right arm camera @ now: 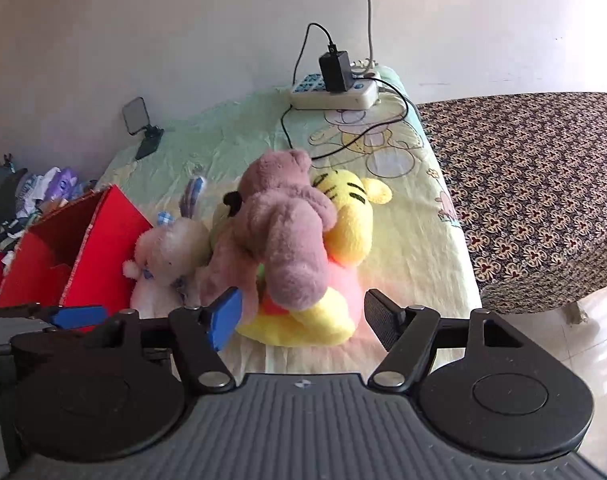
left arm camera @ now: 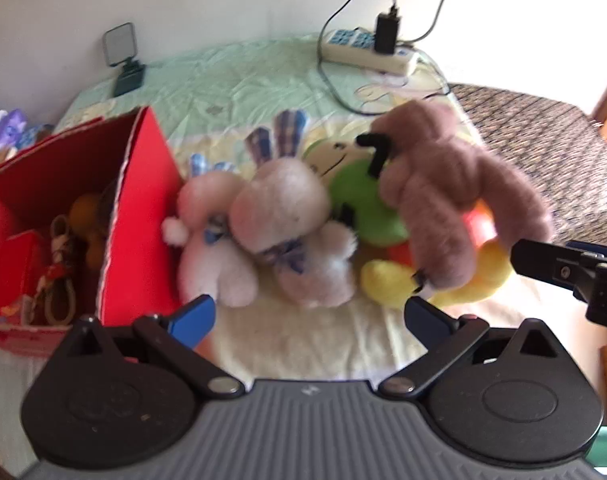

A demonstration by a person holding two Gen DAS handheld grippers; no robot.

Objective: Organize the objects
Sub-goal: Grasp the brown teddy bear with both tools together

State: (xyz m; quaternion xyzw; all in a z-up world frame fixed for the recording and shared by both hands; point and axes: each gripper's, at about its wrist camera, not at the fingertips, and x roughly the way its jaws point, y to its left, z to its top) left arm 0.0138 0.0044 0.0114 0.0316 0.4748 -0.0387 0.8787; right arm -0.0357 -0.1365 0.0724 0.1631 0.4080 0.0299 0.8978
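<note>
We see a bed [right arm camera: 423, 240] carrying a red box [left arm camera: 139, 216] at its left edge, plush toys piled beside it, brown bear [right arm camera: 287, 232] atop yellow tiger [right arm camera: 351, 224], white bunny [left arm camera: 279, 216] touching the box, our left gripper [left arm camera: 307, 316] and right gripper [right arm camera: 303, 316] both spread wide, holding nothing.

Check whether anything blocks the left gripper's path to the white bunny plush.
Nothing visible does. The left gripper is open and the white bunny plush lies just ahead on the sheet; the red box stands left, the brown bear right.

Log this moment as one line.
left gripper: open, empty | right gripper: open, empty | bear: atop plush pile | red box: left of pile
</note>
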